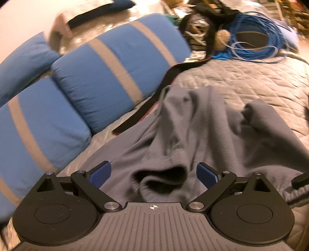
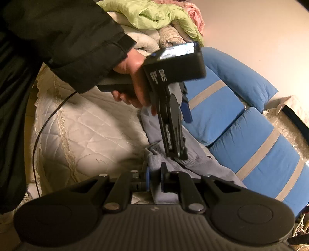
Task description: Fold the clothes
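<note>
**A:** What's the surface and room like on your feed?

**B:** It's a bed (image 1: 251,77) with a grey quilted cover, not a desk. Blue pillows with grey stripes (image 1: 108,77) run along the left, and a coil of blue cable (image 1: 256,44) sits at the far end among blurry clutter. The grey sweatshirt (image 1: 193,125) lies rumpled across the bed in front of me.

**A:** Grippers?

**B:** My left gripper (image 1: 154,174) is spread wide, holding nothing, just above a dark opening in the sweatshirt. My right gripper (image 2: 154,176) is clenched on a fold of it.

**A:** Anything only the right view shows?

**B:** Yes: a hand (image 2: 135,77) in a dark sleeve (image 2: 67,42) holding the left gripper from the side, a cream quilt (image 2: 87,131), and a pile of green and pink bedding (image 2: 154,17) behind.
</note>
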Available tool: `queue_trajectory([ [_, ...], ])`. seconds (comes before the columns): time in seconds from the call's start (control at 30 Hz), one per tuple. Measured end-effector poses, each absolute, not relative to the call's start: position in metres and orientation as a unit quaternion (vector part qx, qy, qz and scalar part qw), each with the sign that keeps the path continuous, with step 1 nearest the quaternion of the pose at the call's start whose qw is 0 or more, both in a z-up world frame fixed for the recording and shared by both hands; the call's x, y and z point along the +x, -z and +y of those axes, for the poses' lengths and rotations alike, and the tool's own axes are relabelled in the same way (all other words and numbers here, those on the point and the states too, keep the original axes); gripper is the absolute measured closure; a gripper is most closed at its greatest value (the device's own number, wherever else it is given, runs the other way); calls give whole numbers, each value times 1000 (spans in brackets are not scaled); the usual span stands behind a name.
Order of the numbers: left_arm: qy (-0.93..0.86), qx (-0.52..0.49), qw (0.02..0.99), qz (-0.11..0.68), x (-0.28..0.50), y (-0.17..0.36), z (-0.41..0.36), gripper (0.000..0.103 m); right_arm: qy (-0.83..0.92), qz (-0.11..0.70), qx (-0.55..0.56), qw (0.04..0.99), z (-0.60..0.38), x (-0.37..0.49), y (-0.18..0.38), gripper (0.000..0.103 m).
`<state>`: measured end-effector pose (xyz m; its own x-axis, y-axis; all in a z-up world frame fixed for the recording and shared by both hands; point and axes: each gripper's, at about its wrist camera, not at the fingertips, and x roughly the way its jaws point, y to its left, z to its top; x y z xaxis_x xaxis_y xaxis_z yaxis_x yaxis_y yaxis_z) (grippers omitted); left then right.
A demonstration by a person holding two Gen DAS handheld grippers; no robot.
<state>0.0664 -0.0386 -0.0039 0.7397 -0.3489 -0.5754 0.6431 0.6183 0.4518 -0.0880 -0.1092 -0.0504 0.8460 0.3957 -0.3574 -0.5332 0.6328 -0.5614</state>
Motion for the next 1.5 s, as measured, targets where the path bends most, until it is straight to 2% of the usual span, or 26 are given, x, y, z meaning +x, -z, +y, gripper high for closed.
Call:
queue_trajectory([
  [0.23, 302, 348, 853, 246, 76, 24, -53, 28, -246, 96, -344, 901, -110, -87, 53, 88],
  [0.27, 300, 351, 851, 248, 77, 26, -54, 30, -241, 93, -347, 902, -109, -87, 54, 82],
  [0.3, 299, 355, 850, 250, 79, 29, -55, 37, -236, 91, -350, 902, -108, -86, 55, 72],
  [0.33, 297, 358, 849, 252, 80, 31, -56, 44, -230, 88, -352, 903, -108, -87, 56, 72],
  [0.47, 301, 354, 849, 250, 83, 32, -55, 61, -206, 74, -367, 904, -105, -86, 58, 72],
  [0.5, 306, 352, 849, 249, 84, 31, -55, 67, -204, 74, -371, 903, -104, -85, 59, 72],
  [0.53, 308, 350, 849, 249, 84, 30, -55, 78, -202, 74, -375, 902, -103, -85, 60, 72],
  [0.63, 311, 348, 850, 244, 83, 26, -56, 89, -204, 79, -379, 899, -103, -82, 61, 75],
  [0.7, 311, 347, 852, 240, 82, 23, -55, 92, -206, 77, -373, 902, -106, -83, 60, 92],
  [0.87, 298, 293, 877, 239, 88, -2, -47, 93, -192, 64, -325, 924, -116, -84, 45, 94],
  [1.13, 280, 60, 933, 216, 121, -113, -25, 95, -83, 43, -174, 980, -171, -97, -11, 94],
  [1.33, 250, -19, 947, 202, 136, -187, -74, 95, 4, 44, -39, 998, -234, -113, -58, 94],
  [1.5, 250, -39, 948, 194, 151, -222, -147, 95, 71, 63, 54, 994, -301, -118, -70, 94],
])
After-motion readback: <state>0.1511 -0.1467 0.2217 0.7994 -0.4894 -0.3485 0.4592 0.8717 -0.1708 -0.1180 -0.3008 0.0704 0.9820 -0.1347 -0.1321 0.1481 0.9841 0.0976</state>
